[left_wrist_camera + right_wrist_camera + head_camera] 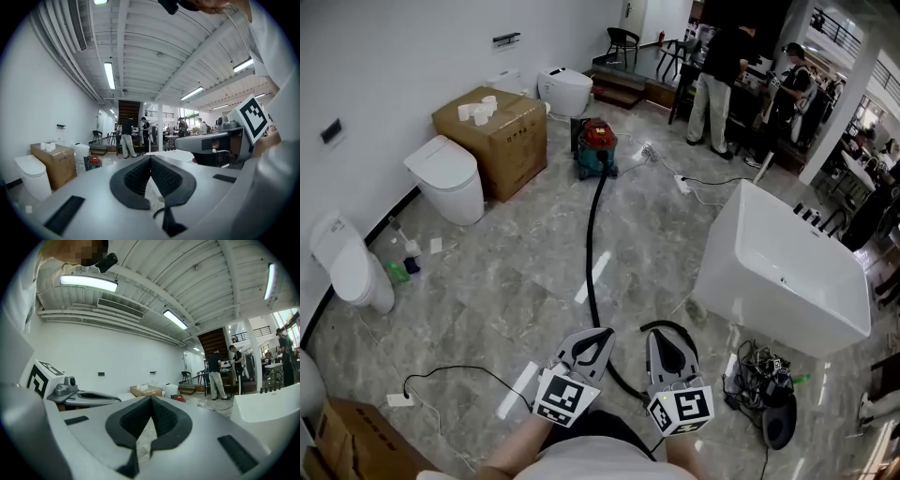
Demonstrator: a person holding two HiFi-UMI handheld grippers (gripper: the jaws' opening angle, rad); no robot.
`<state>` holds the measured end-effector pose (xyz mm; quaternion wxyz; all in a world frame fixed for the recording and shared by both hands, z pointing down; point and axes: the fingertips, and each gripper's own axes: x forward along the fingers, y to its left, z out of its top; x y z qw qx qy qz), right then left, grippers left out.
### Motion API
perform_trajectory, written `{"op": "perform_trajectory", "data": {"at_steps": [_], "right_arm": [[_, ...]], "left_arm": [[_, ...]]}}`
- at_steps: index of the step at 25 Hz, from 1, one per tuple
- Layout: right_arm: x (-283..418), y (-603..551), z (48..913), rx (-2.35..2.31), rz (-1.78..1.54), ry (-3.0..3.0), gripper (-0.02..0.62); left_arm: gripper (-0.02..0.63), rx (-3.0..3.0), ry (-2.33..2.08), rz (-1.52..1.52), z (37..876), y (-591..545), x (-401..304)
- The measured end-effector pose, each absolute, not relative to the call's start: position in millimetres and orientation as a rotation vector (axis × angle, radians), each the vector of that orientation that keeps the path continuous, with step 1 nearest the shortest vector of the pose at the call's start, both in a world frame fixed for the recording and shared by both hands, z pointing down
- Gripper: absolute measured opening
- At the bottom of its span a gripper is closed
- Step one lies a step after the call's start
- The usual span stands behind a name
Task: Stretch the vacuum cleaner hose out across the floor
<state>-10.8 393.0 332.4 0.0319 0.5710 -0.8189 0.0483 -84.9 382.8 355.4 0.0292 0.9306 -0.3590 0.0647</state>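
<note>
The red and teal vacuum cleaner [596,148] stands on the marble floor at the far middle, and shows small in the left gripper view [93,162] and the right gripper view [179,399]. Its black hose [590,267] runs straight toward me, passes under the grippers and curls back in a loop [679,328]. My left gripper [607,331] and right gripper [654,332] hover side by side above the hose's near end, pointing about level. Both are shut with nothing between the pads, as the left gripper [150,157] and the right gripper [151,398] show in their own views.
A white bathtub [769,281] stands at the right, with a heap of cables [759,375] beside it. Toilets [450,178] [352,267] and a cardboard box [497,131] line the left wall. A power strip with its cord [398,399] lies near left. People stand at the back [712,84].
</note>
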Motion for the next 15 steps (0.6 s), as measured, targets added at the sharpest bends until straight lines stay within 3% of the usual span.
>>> {"op": "perform_trajectory", "data": {"at_steps": [15], "right_arm": [[-24.8,397.8,331.6,1.725,0.156,-2.556,0.015]], "left_arm": [[0.008,2.837,-1.131,0.199,361.2,385.5,-93.2]]}}
